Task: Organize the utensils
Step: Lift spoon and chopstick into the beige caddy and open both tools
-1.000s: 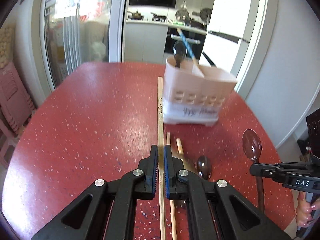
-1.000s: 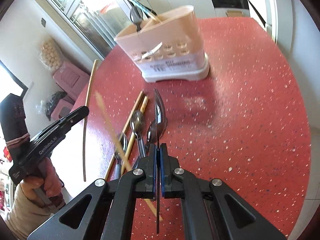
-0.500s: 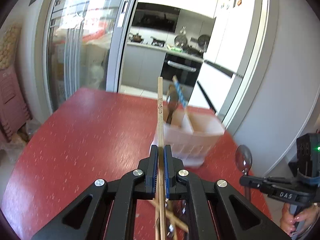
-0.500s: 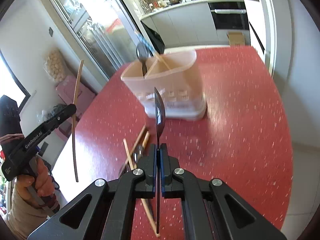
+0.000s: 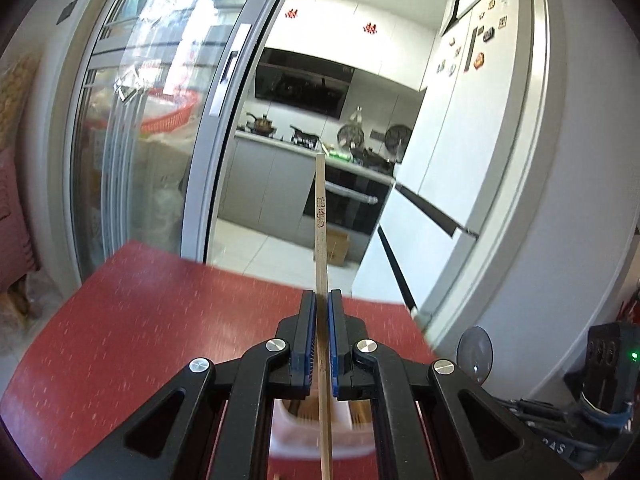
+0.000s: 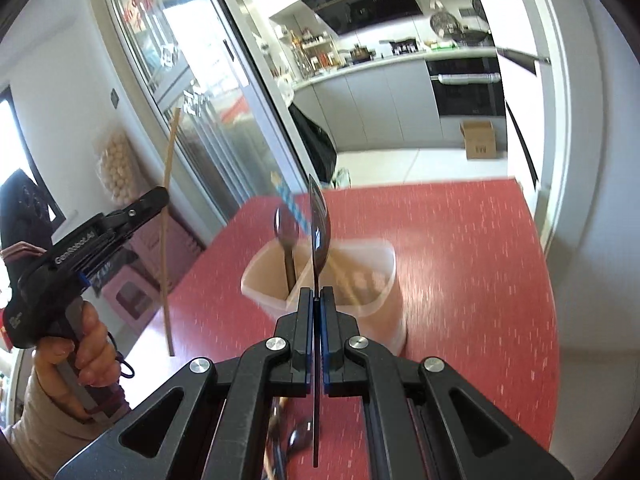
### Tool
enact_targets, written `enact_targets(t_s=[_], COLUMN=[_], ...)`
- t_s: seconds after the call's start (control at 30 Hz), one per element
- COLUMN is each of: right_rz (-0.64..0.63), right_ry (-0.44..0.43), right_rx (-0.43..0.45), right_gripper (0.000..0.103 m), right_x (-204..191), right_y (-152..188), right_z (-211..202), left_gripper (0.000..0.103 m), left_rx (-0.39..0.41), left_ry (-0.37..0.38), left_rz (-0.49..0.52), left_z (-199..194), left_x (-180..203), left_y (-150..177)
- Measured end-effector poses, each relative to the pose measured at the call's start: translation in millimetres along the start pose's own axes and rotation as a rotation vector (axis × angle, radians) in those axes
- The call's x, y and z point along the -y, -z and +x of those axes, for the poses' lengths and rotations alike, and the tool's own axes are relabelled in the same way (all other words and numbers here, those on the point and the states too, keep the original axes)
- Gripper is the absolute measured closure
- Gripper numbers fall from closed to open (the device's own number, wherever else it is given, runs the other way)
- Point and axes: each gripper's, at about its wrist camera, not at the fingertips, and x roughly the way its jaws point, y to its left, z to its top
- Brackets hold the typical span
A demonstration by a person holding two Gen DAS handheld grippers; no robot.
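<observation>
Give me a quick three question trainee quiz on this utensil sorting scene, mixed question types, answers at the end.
1. True or false: the left hand-held gripper holds a fork.
2. What does the right hand-held gripper grip? A) dark spoon B) knife C) straw
3. Fill in: a spoon already stands in the beige ____ on the red table.

Key:
1. False; it is shut on a wooden chopstick.
2. A, the dark spoon.
3. utensil holder.

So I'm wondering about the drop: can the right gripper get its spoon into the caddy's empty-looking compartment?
Probably yes. The right gripper, shut on the spoon, hangs above the caddy, whose top is open; only a spoon and chopsticks stand inside.
</observation>
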Motion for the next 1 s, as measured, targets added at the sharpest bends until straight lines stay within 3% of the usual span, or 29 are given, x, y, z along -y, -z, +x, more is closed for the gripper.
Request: enact_targets(t_s=[0.27,0.53,1.0], right_rz=[-0.045,-0.120,-0.268], right_ry=[0.005,0.058,0.145], right_rx=[0.094,0.144,0.147], right_gripper=[0.100,0.100,0.100], right_x=[-0.1,3.6,3.1], right_y=[-40.0,-50.9,-9.3], right_z=[31.8,74.1,112.9], left_gripper=[0.068,0.068,0.068], left_rx=[0.066,0.115,0.085], left_ry=[-0.008,-0.026,-0.084], left_rz=[0.023,0.017,0.126], left_z=[56.1,87.9,91.1], left_x=[7.3,3.9,6.3], left_y=[-11.3,-2.5,46.8])
